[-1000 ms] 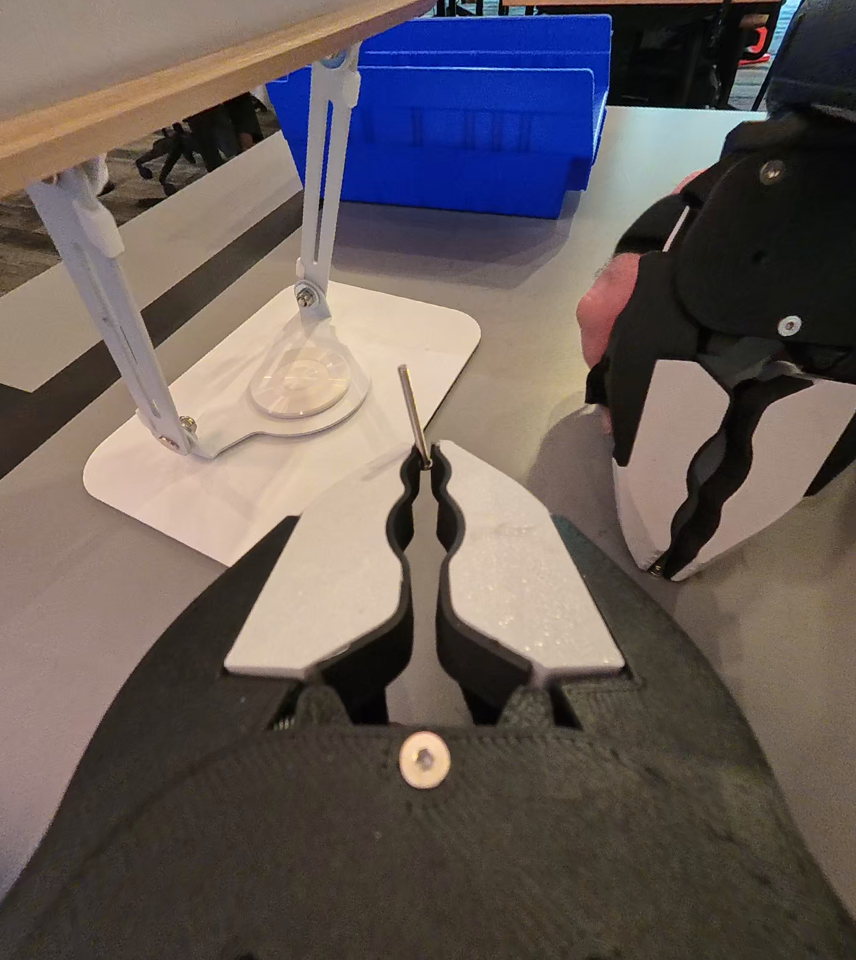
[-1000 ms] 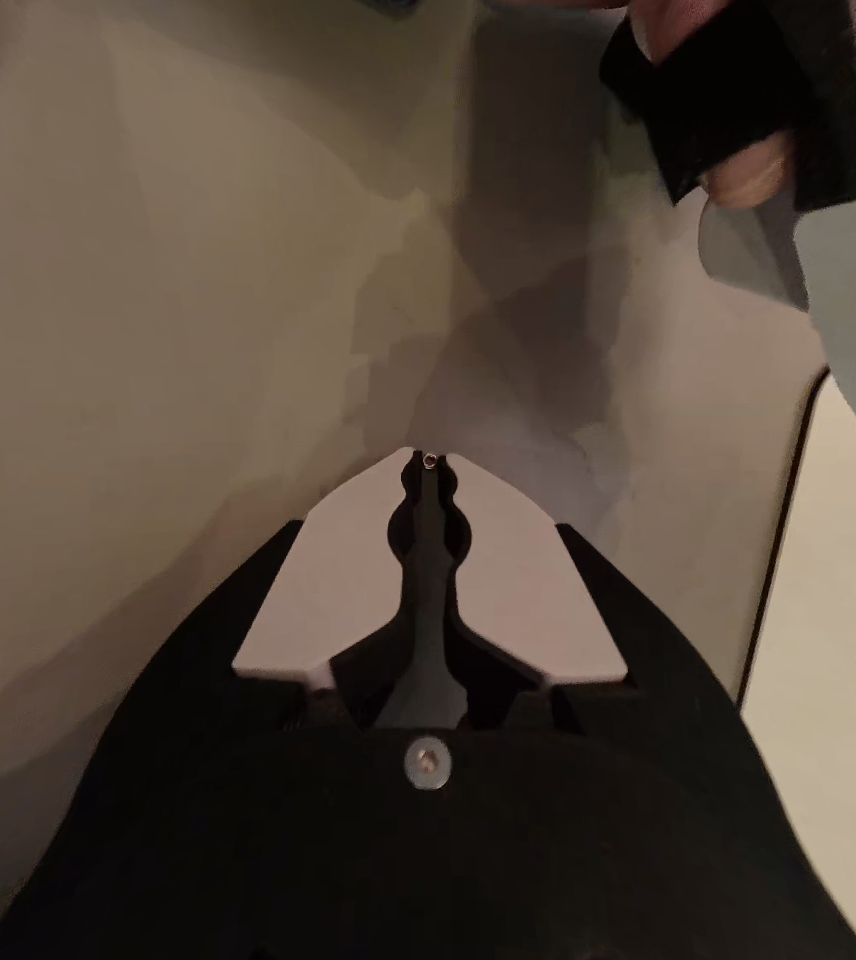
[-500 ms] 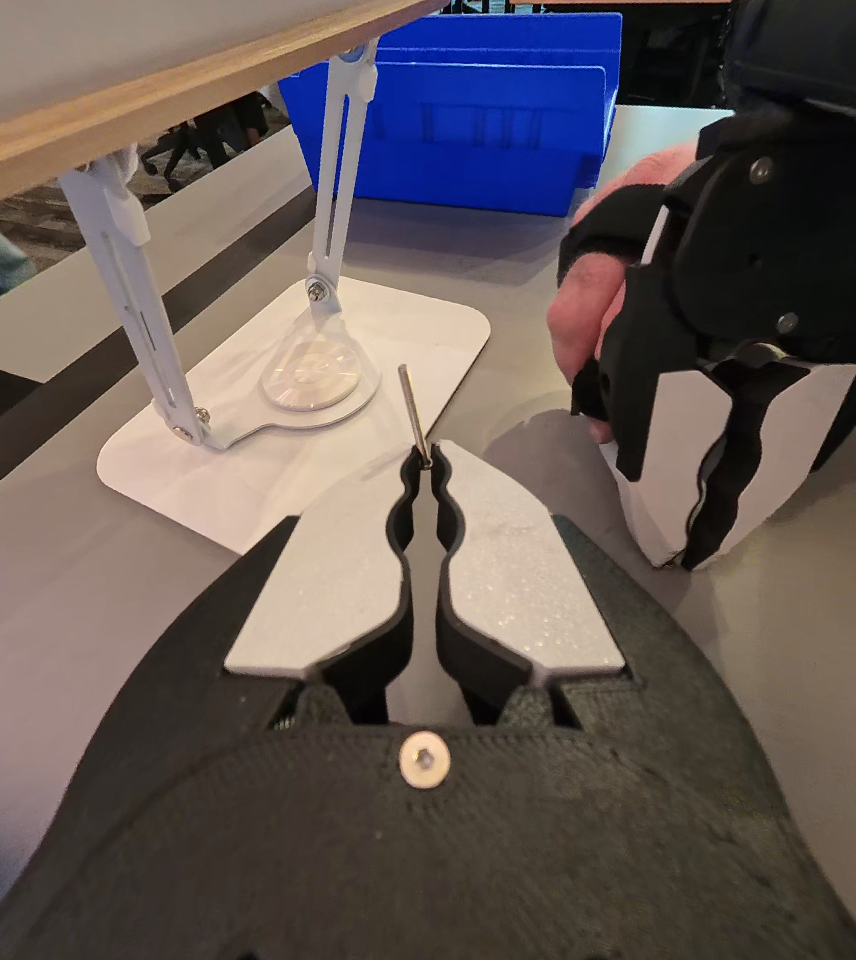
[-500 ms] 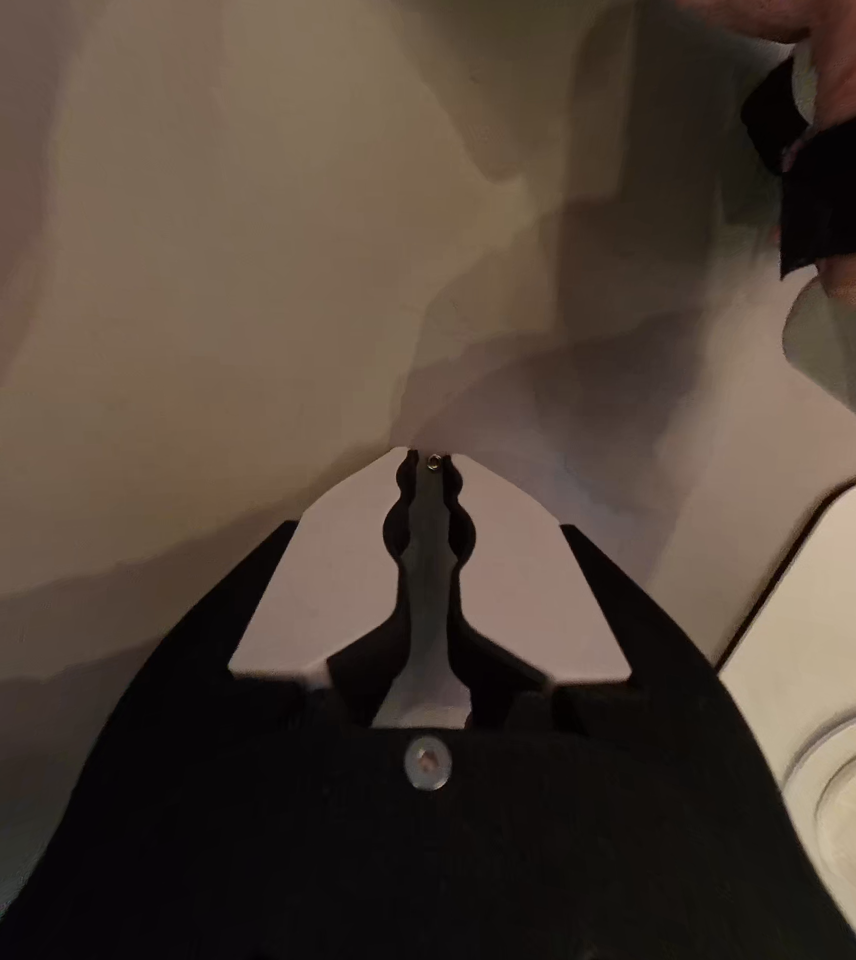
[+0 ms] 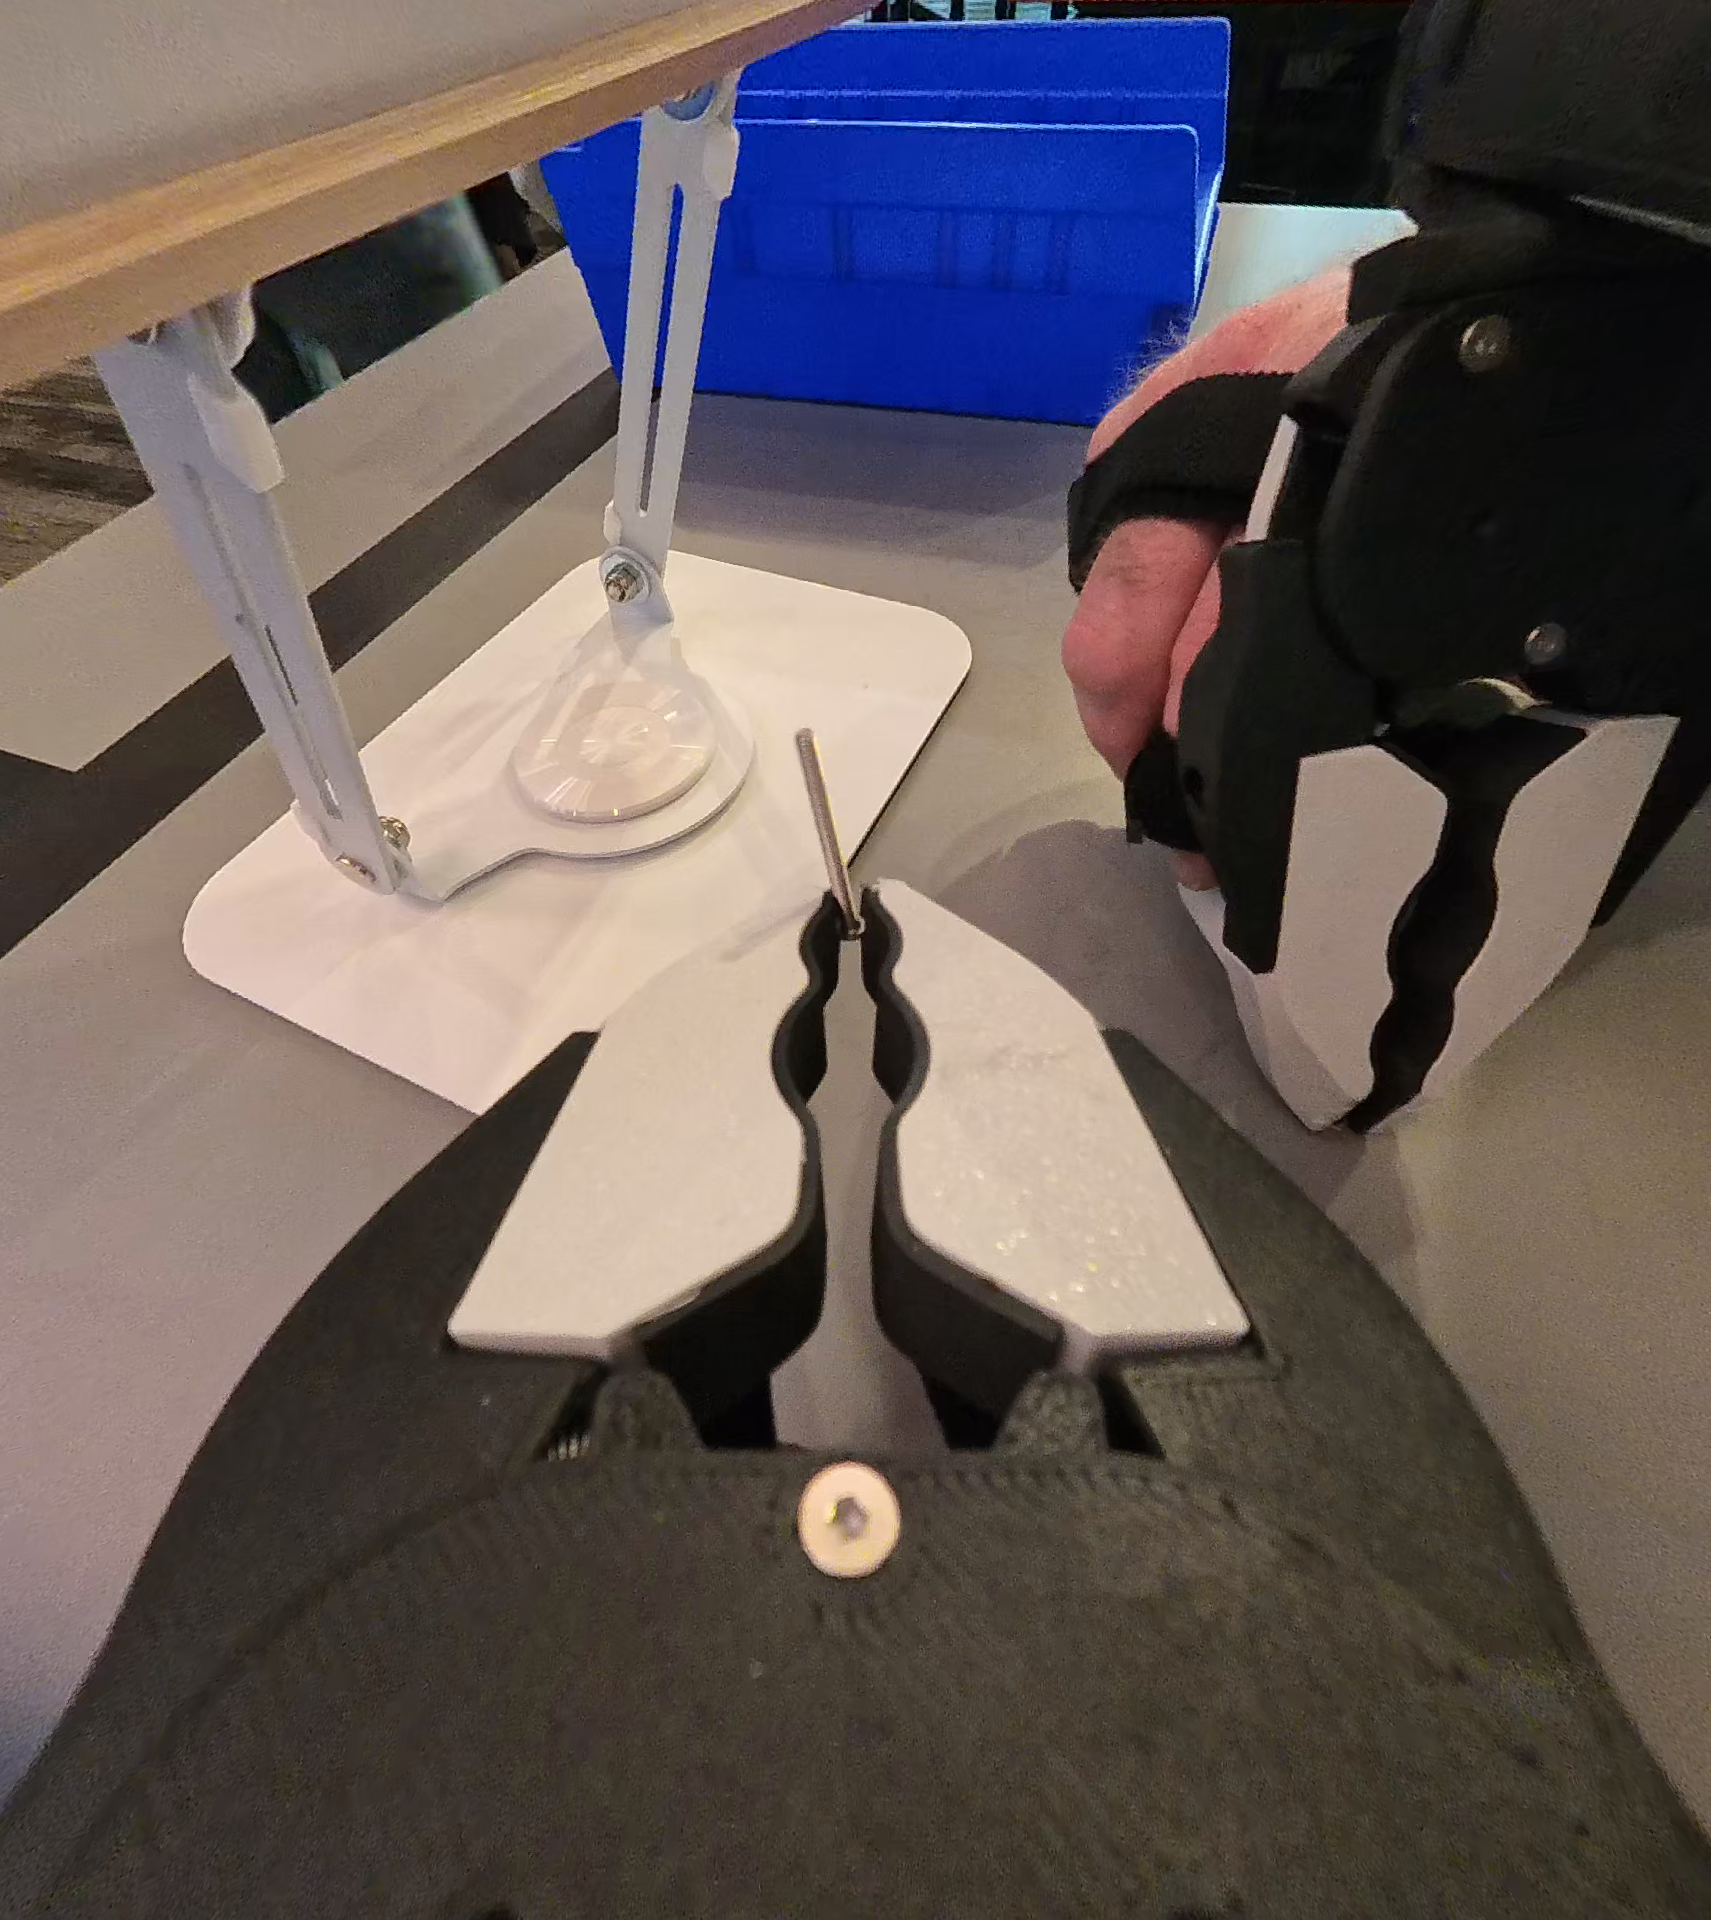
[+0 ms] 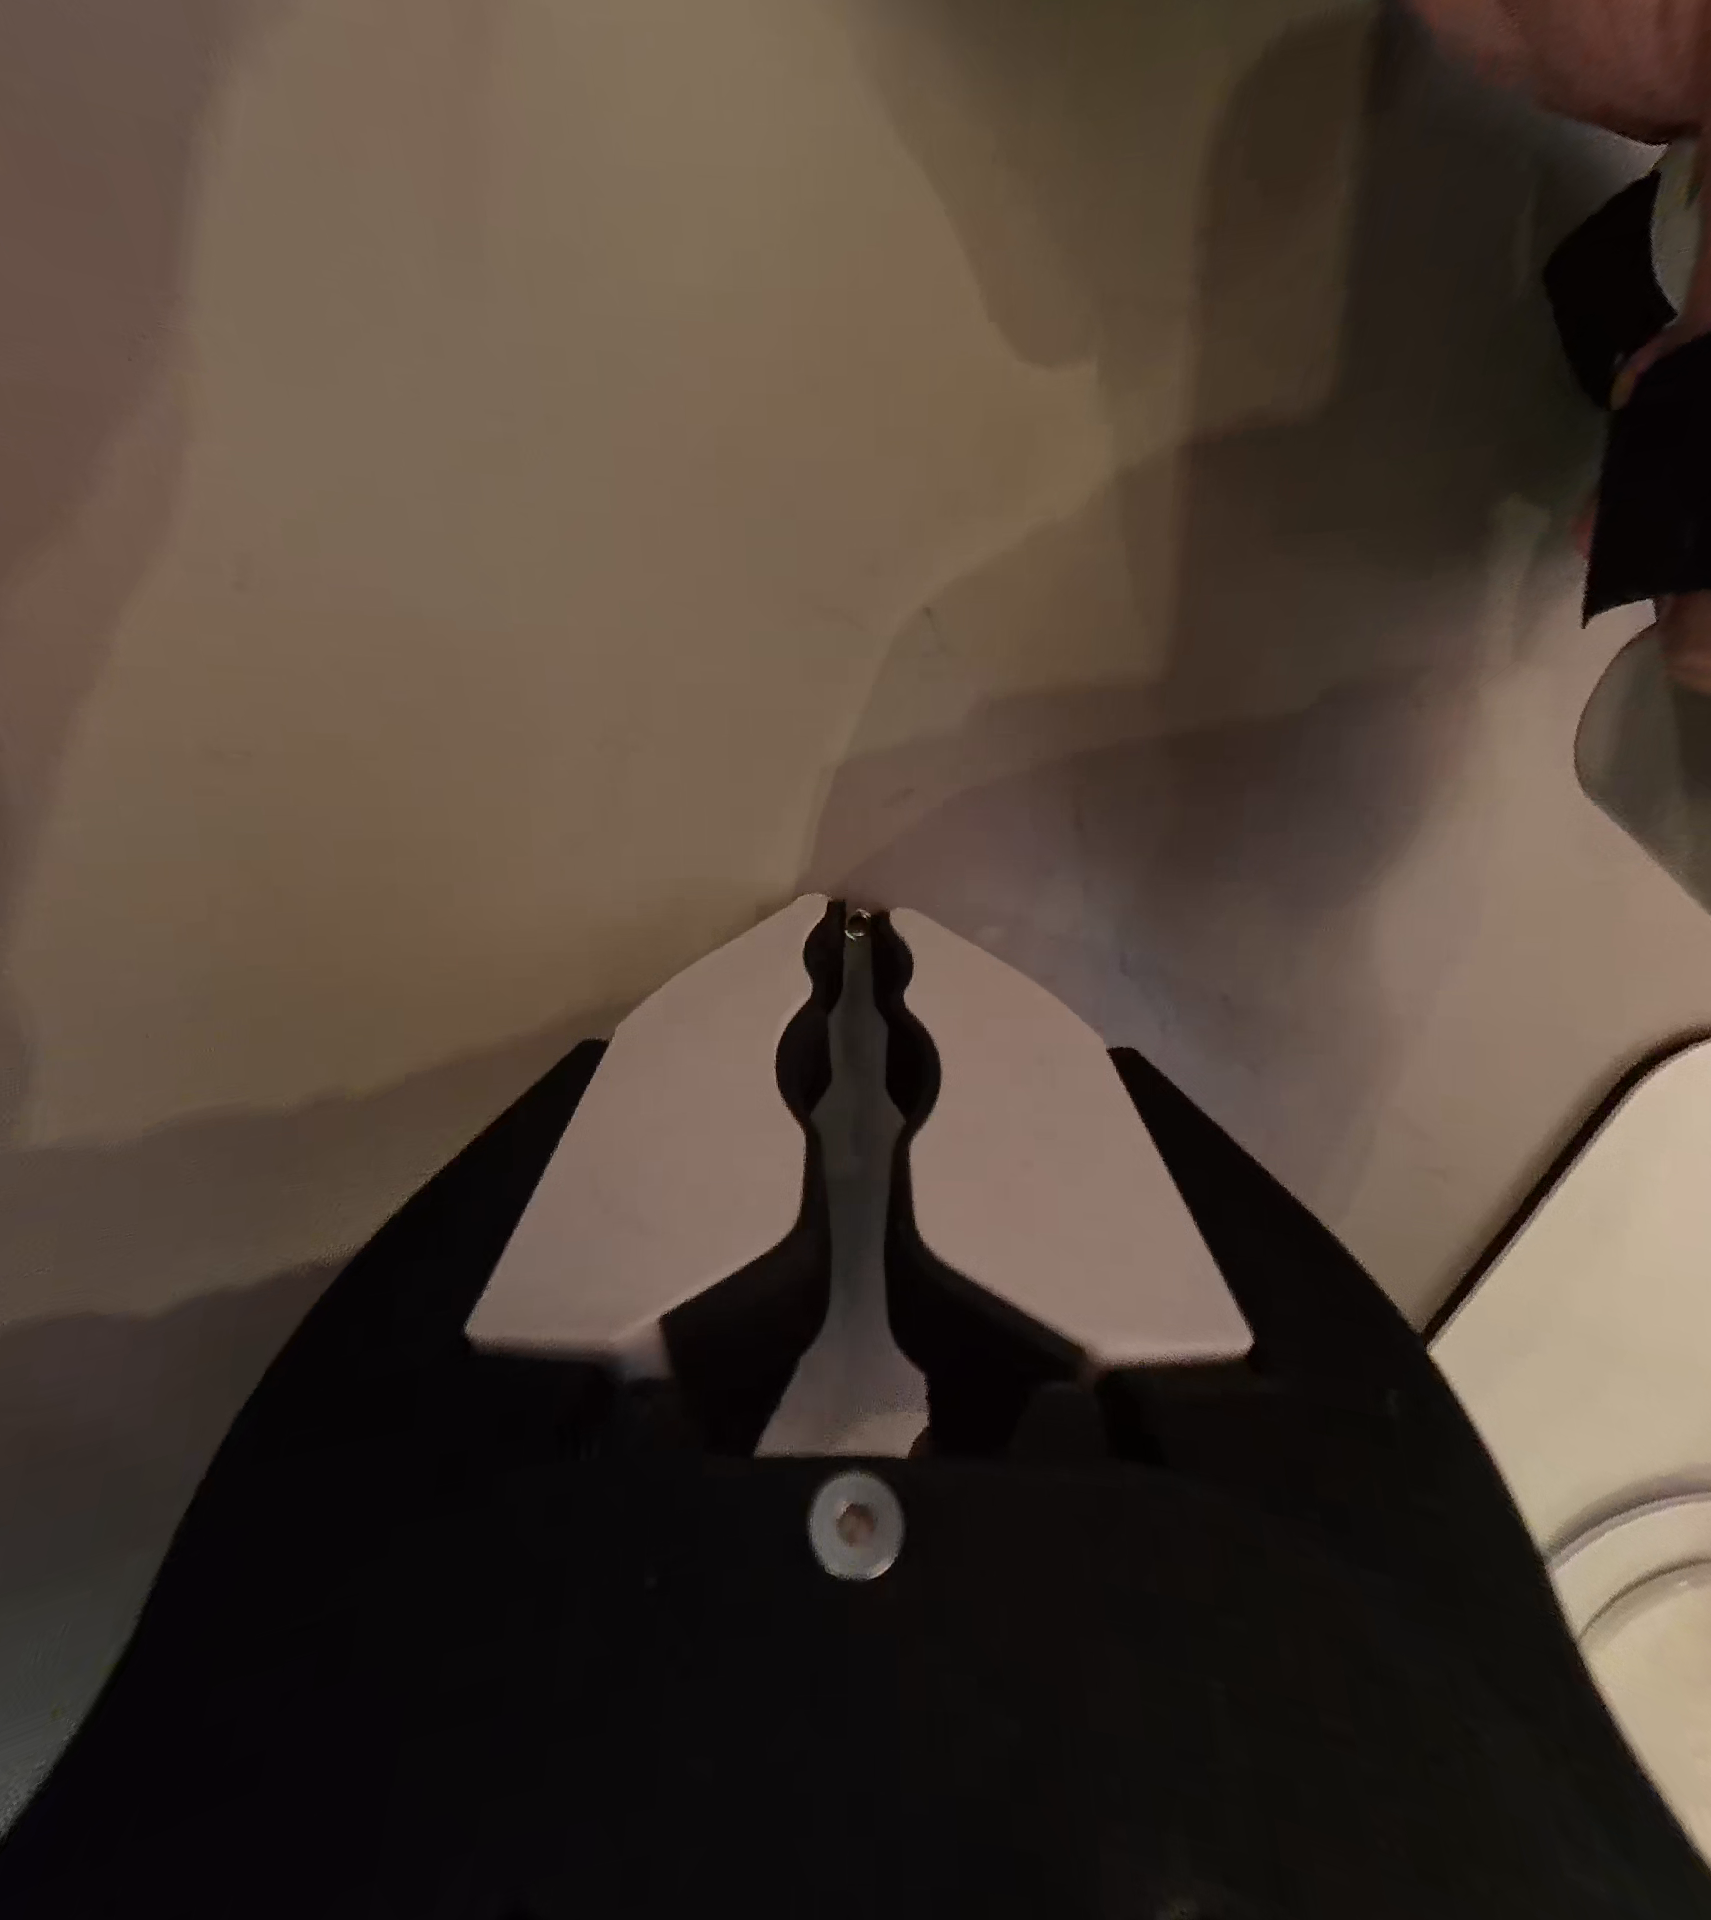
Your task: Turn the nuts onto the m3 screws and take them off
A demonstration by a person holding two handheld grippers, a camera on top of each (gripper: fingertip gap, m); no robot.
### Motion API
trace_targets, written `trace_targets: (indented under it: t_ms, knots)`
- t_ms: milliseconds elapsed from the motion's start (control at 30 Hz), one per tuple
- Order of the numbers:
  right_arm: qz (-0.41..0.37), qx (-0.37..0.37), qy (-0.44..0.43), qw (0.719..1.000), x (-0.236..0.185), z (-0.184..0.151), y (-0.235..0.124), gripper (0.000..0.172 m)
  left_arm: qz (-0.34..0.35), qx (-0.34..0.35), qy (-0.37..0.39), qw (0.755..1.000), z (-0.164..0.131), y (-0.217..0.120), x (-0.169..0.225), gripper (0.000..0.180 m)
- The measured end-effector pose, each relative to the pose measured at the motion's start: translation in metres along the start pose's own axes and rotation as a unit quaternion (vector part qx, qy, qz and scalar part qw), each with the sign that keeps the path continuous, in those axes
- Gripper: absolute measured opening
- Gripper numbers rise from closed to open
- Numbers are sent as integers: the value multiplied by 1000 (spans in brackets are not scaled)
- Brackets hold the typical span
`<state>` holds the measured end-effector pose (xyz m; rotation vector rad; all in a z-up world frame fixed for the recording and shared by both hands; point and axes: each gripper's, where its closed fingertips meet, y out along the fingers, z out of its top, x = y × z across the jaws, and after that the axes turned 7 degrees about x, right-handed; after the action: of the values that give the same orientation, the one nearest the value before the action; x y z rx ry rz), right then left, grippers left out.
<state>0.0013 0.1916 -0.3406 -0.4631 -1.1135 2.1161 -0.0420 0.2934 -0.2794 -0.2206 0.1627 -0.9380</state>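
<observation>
Left gripper (image 5: 849, 914) jaws stay clenched on a thin metal pin (image 5: 823, 821), sticking up over the white stand base (image 5: 861, 644) on the grey table (image 5: 1142, 488). Right gripper (image 6: 856, 920) has slid nearer the base, tip-down at the table, jaws pinching a tiny metal ring (image 6: 859, 923). No release on either side.

Grey table (image 5: 1453, 1403), with a dark stripe along the left. White stand base (image 5: 435, 966) and white legs (image 5: 238, 582), under a light wooden board (image 5: 207, 239). Blue bin (image 5: 934, 239) behind. Silver pin (image 5: 823, 821) (thin, shiny). Black grippers with white fingers (image 5: 674, 1164). Black strap (image 5: 1173, 457) over a hand (image 5: 1131, 623).
</observation>
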Motion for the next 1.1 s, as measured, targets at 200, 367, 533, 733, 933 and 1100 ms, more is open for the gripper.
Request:
trace_targets:
  t_ms: [200, 367, 533, 733, 933, 1100]
  knots:
    - [-3, 15, 14, 1000, -3, 0, -3, 5, -16, -10, 5, 1000, -2, 3, 8, 3]
    - [-18, 51, 25, 998, 0, 11, -31, 5, -32, -27, 22, 999, -5, 8, 18, 3]
    - [-59, 74, 24, 995, 20, 26, -82, 5, -52, -41, 38, 997, -6, 12, 31, 3]
    - [-92, 72, 18, 993, 41, 32, -112, 5, -79, -50, 58, 994, -5, 17, 48, 3]
    - [-90, 58, 21, 994, 44, 27, -107, 5, -93, -47, 66, 992, -2, 20, 57, 3]
    - [-90, 60, 22, 994, 44, 25, -105, 5, -89, -58, 79, 991, -6, 21, 57, 3]
